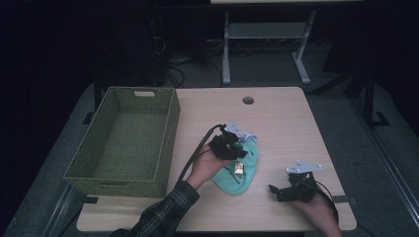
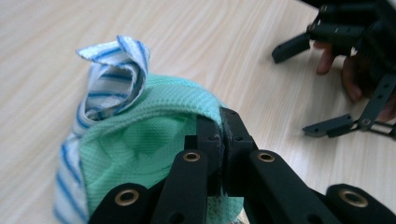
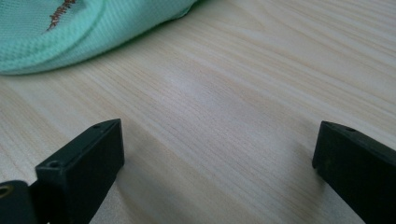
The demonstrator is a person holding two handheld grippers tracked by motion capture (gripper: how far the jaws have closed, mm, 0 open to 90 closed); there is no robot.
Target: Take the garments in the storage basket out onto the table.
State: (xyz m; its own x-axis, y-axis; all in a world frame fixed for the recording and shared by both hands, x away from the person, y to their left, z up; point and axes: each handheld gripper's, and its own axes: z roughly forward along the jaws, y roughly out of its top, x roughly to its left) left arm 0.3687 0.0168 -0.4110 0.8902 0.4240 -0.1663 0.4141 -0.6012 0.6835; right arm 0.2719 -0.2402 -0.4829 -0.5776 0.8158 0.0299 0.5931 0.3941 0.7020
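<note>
Currently the left gripper point(image 2: 219, 140) has its two black jaws pressed together on a fold of the mint-green mesh fabric garment point(image 2: 154, 135), pinching the upper edge of the cloth. This garment lies near the middle of the light wood-grain table point(image 1: 281, 118), just right of the hand that bears the gripper. A pinch at the edge, rather than in the body of the cloth, gives a firm hold on a thin layer and should let the piece hang free when raised.

Tucked against the green garment on its far side is a white cloth with blue stripes point(image 2: 114, 74), partly rolled and standing up in a loose curl. The two cloths touch; whether the jaws have caught any of the striped cloth cannot be told. If they have, both pieces may come up together.

The right gripper point(image 1: 289, 187) rests low over the table at the near right, its jaws standing wide apart with only bare wood between them, as the right gripper view confirms. It is apart from the green garment, whose edge lies ahead of its jaws, and appears to be held in reserve.

A green woven rectangular basket point(image 1: 89, 148) stands at the left side of the table, with nothing in it, and is the likely destination. Nothing lies between the garment and the basket; its near wall must be cleared on transfer.
</note>
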